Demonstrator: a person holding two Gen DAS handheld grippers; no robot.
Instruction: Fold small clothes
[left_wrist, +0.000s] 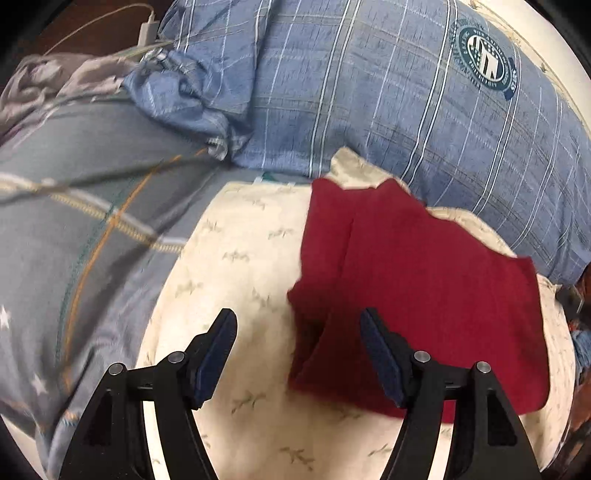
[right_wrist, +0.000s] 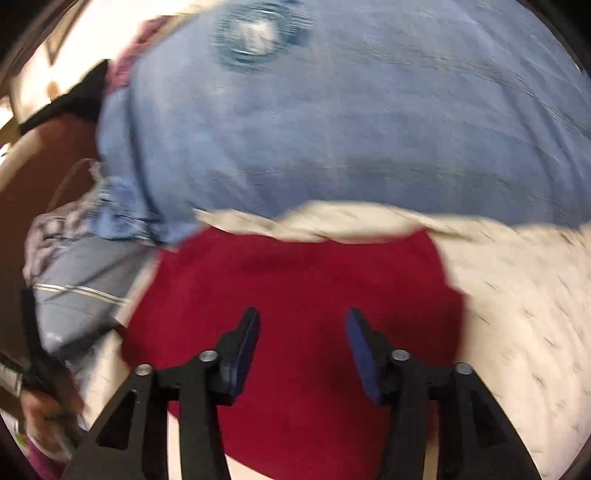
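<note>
Left wrist view: the red garment (left_wrist: 424, 295) is seen lying on the cream patterned sheet (left_wrist: 240, 266), partly folded, with a lengthwise crease near its left side, just below the blue plaid pillow (left_wrist: 369, 110). A grey-blue quilt (left_wrist: 74, 221) is bunched well to the left. The left gripper (left_wrist: 298, 325) is held above the garment's left edge with its jaws well apart and nothing between the pads. In the right wrist view, which is blurred, the right gripper (right_wrist: 303, 321) is held over the middle of the garment (right_wrist: 295, 280), its jaws parted and likewise empty; no cloth is pinched.

The step in hand is judged to be the taking of a fresh hold for the next fold. It is best done if each gripper is brought down onto an edge or corner, not the flat middle, so that all layers there are caught together. Both corners should be lifted evenly and the cloth carried over without being dragged, lest the existing crease be pulled open. The pillow's edge should be kept clear.
</note>
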